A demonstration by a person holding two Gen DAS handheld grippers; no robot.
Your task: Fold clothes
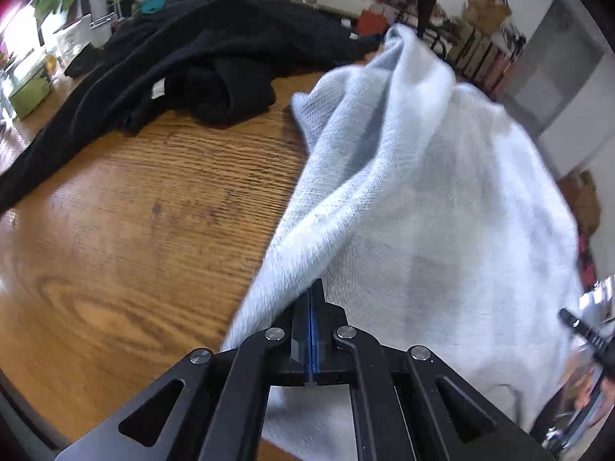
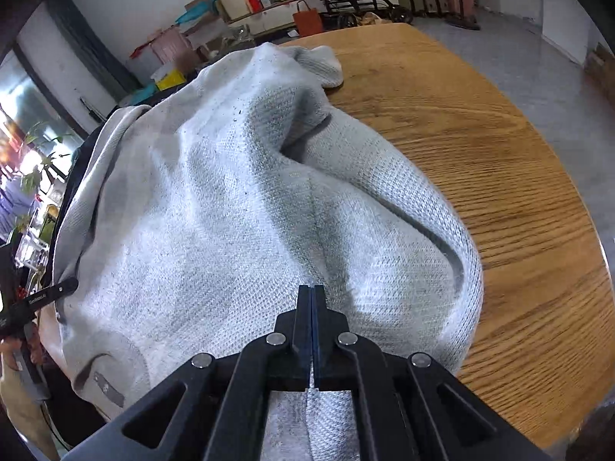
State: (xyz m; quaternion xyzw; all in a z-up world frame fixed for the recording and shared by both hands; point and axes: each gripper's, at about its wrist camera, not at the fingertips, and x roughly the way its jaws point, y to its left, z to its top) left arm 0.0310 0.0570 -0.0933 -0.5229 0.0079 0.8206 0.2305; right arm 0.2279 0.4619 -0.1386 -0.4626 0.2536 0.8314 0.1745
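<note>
Both hand-held grippers (image 1: 316,288) (image 2: 311,292) clamped on sweater (image 1: 423,192)

The black two-finger left gripper (image 1: 312,296) has its jaws pressed together, with light grey knit cloth (image 1: 423,192) pinched between them at the tips. The black two-finger right gripper (image 2: 311,299) also has its jaws pressed together, and the same cloth (image 2: 215,199) lies directly ahead of them.

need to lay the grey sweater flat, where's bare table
Bare wood lies left of the grey sweater, in front of the black clothes, and on the table to the sweater's right, out to its edge. The far left side is crowded with black clothes.
</note>
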